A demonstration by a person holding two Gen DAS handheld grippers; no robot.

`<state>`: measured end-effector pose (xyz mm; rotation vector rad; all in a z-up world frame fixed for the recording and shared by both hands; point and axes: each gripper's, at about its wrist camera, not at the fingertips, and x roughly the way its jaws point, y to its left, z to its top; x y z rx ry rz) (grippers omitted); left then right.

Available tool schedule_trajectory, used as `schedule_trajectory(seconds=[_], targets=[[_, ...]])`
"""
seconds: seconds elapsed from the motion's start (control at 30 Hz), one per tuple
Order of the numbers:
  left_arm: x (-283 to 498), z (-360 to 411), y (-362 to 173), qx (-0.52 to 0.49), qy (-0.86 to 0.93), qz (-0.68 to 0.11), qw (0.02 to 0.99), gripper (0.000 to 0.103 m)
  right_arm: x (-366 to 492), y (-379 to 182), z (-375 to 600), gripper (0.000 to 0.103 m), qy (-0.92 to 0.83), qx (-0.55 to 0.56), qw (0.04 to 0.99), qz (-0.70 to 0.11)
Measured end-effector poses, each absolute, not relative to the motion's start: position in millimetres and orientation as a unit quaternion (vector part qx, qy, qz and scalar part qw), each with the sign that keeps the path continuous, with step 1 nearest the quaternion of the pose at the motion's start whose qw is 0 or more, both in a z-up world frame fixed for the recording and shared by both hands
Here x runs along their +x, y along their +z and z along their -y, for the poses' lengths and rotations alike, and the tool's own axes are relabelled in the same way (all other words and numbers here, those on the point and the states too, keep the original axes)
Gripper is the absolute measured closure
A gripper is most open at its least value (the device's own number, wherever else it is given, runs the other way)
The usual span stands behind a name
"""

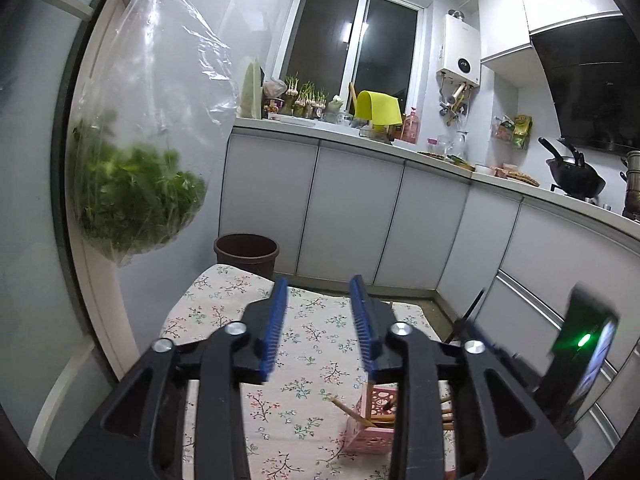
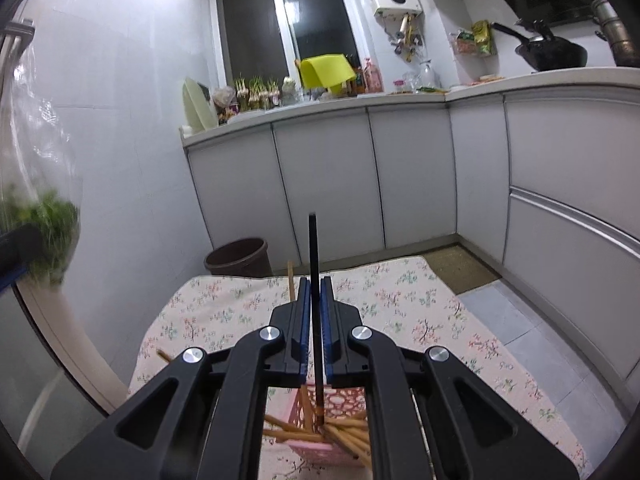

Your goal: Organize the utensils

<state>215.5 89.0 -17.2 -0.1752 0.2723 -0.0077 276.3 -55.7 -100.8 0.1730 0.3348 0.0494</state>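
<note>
One dark chopstick clamped in right hand-held gripper above pink basket; left hand-held gripper part-open, empty. Next: lower, release into basket.

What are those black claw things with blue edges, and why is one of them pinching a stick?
Those claws are grippers, like big tongs. A person holds one in each hand, and a small camera sits on each, looking out along its fingers. That is why there are two pictures.

One picture comes from the left gripper. It is open and empty. The other comes from the right gripper. It is shut on a dark chopstick, which points down into a pink basket that already holds wooden chopsticks.

The basket stands on a flowery cloth in a kitchen. A brown bin stands behind it.
</note>
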Motion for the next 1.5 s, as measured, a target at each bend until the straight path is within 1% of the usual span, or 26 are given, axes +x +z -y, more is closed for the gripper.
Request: schedule_trajectory(seconds=[0.03, 0.1, 0.13, 0.17, 0.2, 0.23, 0.27, 0.33, 0.4, 0.43, 0.47, 0.5, 0.6, 0.67, 0.73, 0.77, 1.13, 1.5], targets=[[214, -89, -17, -0.084, 0.001, -0.133, 0.988, 0.063, 274, -100, 55, 0.095, 0.023, 0.080, 0.983, -0.166], [209, -87, -15, -0.076, 0.011, -0.126, 0.989, 0.063, 267, -92, 56, 0.091, 0.025, 0.078, 0.984, -0.160], [207, -87, -13, -0.074, 0.013, -0.123, 0.990, 0.062, 262, -87, 59, 0.085, 0.027, 0.083, 0.984, -0.156], [204, -87, -10, -0.073, 0.016, -0.118, 0.990, 0.060, 254, -81, 63, 0.069, 0.026, 0.089, 0.984, -0.150], [202, -86, -8, -0.072, 0.019, -0.115, 0.991, 0.057, 247, -76, 66, 0.060, 0.021, 0.093, 0.986, -0.140], [199, -85, -6, -0.072, 0.022, -0.111, 0.991, 0.051, 240, -71, 69, 0.046, 0.015, 0.095, 0.987, -0.131], [194, -85, -2, -0.072, 0.025, -0.102, 0.992, 0.049, 230, -64, 72, 0.038, 0.007, 0.097, 0.988, -0.117], [186, -85, 4, -0.070, 0.031, -0.090, 0.993, 0.040, 216, -52, 76, 0.030, -0.009, 0.095, 0.989, -0.114], [178, -84, 11, -0.069, 0.034, -0.082, 0.994, 0.034, 207, -43, 78, 0.028, -0.019, 0.096, 0.988, -0.120], [175, -82, 14, -0.070, 0.034, -0.081, 0.994, 0.030, 200, -38, 80, 0.025, -0.033, 0.097, 0.987, -0.124], [171, -80, 18, -0.070, 0.031, -0.082, 0.994, 0.029, 195, -34, 82, 0.020, -0.038, 0.100, 0.986, -0.126], [167, -78, 21, -0.070, 0.028, -0.083, 0.994, 0.026, 189, -31, 85, 0.019, -0.046, 0.108, 0.985, -0.127], [156, -72, 27, -0.062, 0.026, -0.077, 0.995, 0.015, 178, -24, 94, 0.015, -0.061, 0.124, 0.980, -0.141], [149, -68, 30, -0.059, 0.021, -0.072, 0.995, 0.012, 171, -22, 100, 0.012, -0.070, 0.132, 0.978, -0.148], [143, -64, 34, -0.057, 0.014, -0.072, 0.996, 0.007, 163, -19, 104, 0.009, -0.076, 0.134, 0.977, -0.148], [140, -62, 36, -0.056, 0.011, -0.071, 0.996, 0.007, 160, -19, 105, 0.007, -0.080, 0.135, 0.977, -0.146], [128, -47, 43, -0.042, -0.008, -0.090, 0.995, 0.007, 121, -23, 135, 0.007, -0.148, 0.160, 0.967, -0.135], [112, -34, 43, -0.032, -0.013, -0.099, 0.994, 0.007, 98, -27, 148, 0.007, -0.145, 0.153, 0.961, -0.179]])
